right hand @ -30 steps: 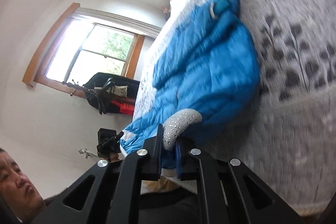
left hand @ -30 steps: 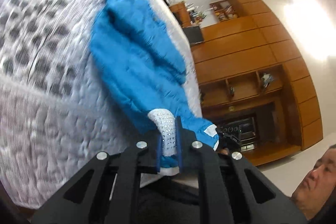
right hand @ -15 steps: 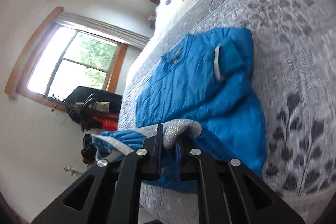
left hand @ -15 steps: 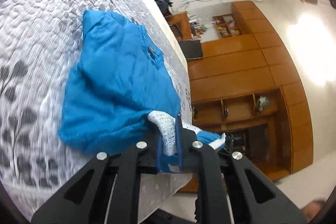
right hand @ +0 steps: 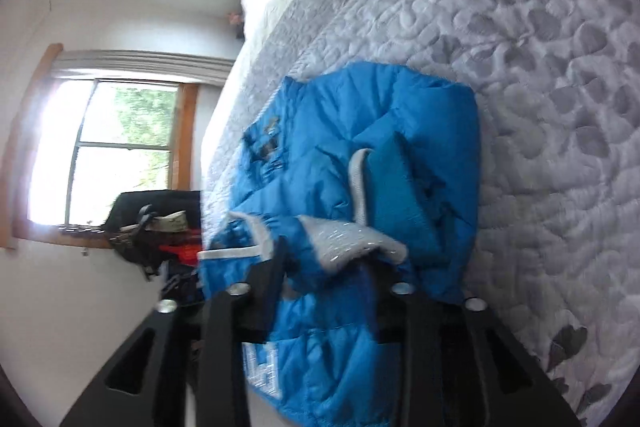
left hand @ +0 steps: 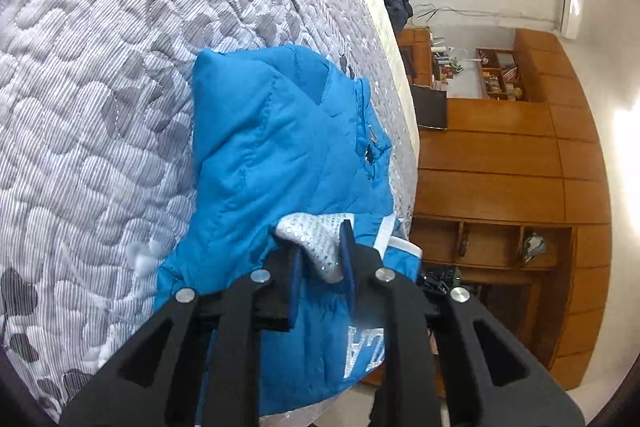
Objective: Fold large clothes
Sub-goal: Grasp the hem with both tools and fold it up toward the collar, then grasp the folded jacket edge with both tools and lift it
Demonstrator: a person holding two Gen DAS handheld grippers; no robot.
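Loads of open bed (left hand: 100, 75) on the far side of the blue jacket (left hand: 272, 147), just bare quilted grey cover with nothing lying on it, so tongs could sweep across there freely. Same story in the right wrist view, bare quilt (right hand: 540, 47) beyond the jacket (right hand: 400, 131). The jacket itself was the main lump in the way, bunched near the bed's edge and draped over it. A dark pile of clothes (left hand: 394, 1) sat way off at the head end, well apart from it. Off the bed edge on one side stood wooden shelving (left hand: 500, 195); on the other, a dark cluttered stand (right hand: 156, 227) by the window (right hand: 108, 151).
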